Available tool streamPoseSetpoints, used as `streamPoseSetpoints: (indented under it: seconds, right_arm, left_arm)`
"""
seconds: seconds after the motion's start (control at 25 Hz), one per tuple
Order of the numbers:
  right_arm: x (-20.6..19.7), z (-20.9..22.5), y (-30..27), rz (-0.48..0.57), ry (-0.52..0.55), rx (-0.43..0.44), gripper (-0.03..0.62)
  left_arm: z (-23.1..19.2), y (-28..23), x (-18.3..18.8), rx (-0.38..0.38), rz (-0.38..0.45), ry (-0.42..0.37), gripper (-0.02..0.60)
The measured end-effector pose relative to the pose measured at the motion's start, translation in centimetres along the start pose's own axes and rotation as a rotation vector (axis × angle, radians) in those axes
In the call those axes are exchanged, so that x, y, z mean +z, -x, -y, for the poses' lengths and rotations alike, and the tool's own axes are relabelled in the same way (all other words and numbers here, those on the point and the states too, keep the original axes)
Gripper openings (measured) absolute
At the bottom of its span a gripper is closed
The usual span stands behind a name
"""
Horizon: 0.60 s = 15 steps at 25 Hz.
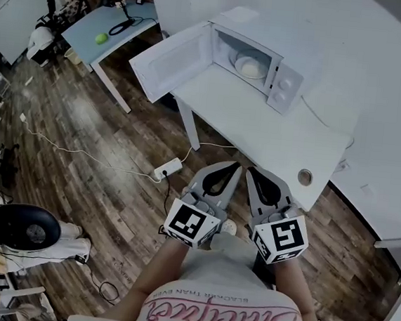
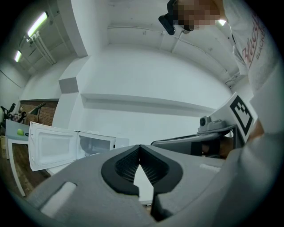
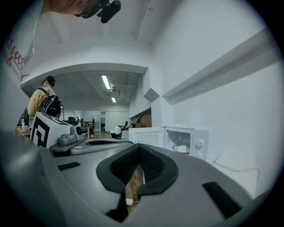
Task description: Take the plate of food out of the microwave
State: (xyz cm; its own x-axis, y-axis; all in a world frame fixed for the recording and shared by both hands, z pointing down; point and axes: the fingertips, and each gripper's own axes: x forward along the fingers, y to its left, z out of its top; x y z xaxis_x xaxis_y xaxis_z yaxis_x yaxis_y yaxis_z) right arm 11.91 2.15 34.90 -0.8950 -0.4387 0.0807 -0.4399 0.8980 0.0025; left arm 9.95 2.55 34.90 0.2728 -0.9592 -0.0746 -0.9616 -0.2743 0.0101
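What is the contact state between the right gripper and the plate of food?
Apart. The head view shows the right gripper near the table's front edge, with bare tabletop between it and the plate of food inside the open microwave.

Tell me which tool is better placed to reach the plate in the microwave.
Probably the right tool: both are shut, empty and far back, but the open door juts out nearer the left tool.
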Motion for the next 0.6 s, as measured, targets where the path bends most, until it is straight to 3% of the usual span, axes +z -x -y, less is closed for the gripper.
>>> streamPoseSetpoints:
  seconds: [0.6]
  right_arm:
    - [0.1, 6.4, -4.9, -0.005, -0.045, 0.066, 0.012]
  left_arm:
    - [-3.8, -7.4, -1.0, 0.041, -0.002, 0.019, 0.005]
